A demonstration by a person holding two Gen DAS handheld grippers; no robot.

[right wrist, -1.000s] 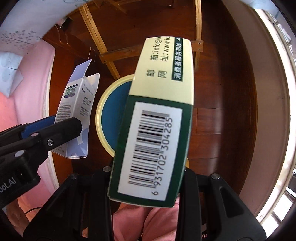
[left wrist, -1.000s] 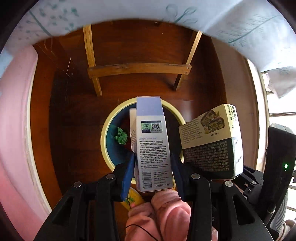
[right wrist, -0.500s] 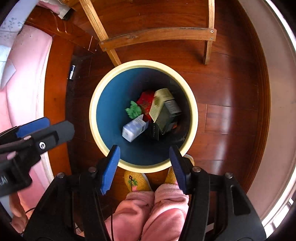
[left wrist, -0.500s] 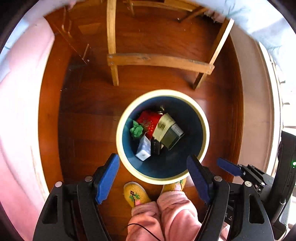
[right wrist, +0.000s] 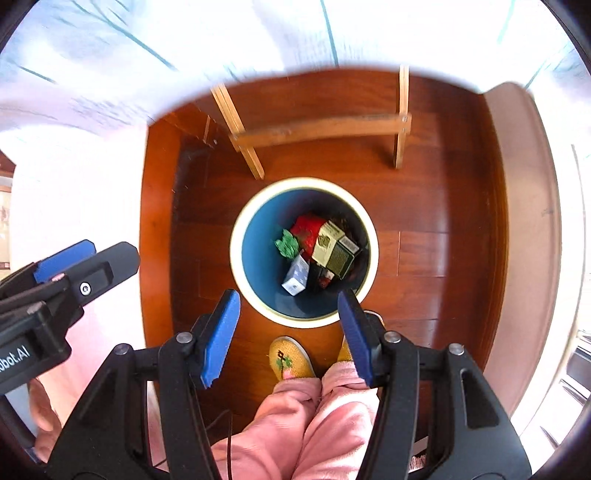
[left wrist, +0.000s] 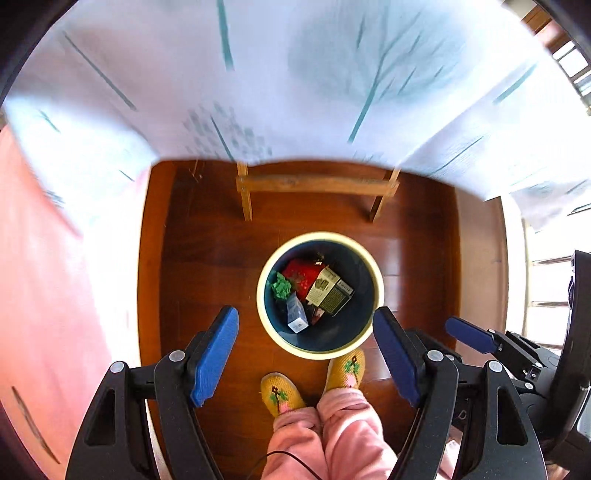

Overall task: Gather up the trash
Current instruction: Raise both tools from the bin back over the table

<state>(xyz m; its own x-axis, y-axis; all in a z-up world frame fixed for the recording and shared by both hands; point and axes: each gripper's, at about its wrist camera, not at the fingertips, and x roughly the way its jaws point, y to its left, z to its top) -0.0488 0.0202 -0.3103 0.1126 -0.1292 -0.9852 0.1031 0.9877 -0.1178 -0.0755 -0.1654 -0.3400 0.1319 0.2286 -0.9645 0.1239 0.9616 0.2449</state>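
A round bin with a cream rim [left wrist: 320, 236] [right wrist: 236, 236] and a blue inside stands on the wooden floor, far below both grippers. In it lie a pale blue-white box [left wrist: 296, 316] [right wrist: 296, 276], a cream and dark green box [left wrist: 331, 291] [right wrist: 334, 252], a red package [left wrist: 303, 272] [right wrist: 308, 228] and a crumpled green scrap [left wrist: 281, 288] [right wrist: 287, 243]. My left gripper [left wrist: 306, 319] points straight down, open wide, nothing between its blue pads. My right gripper [right wrist: 289, 300] is open too and holds nothing; its pad [left wrist: 469, 334] shows at the right of the left wrist view.
A white tablecloth with a teal tree print [left wrist: 295, 81] [right wrist: 258, 33] hangs over the top of both views. Wooden legs and a crossbar [left wrist: 317, 184] [right wrist: 321, 129] stand behind the bin. Yellow slippers [left wrist: 280, 393] and pink trouser legs [right wrist: 314, 417] are just in front. Pink fabric [left wrist: 55, 295] lies on the left.
Both grippers opened and let their boxes fall into the bin. Both then rose, so the bin looks smaller and the tablecloth fills the top of each view.
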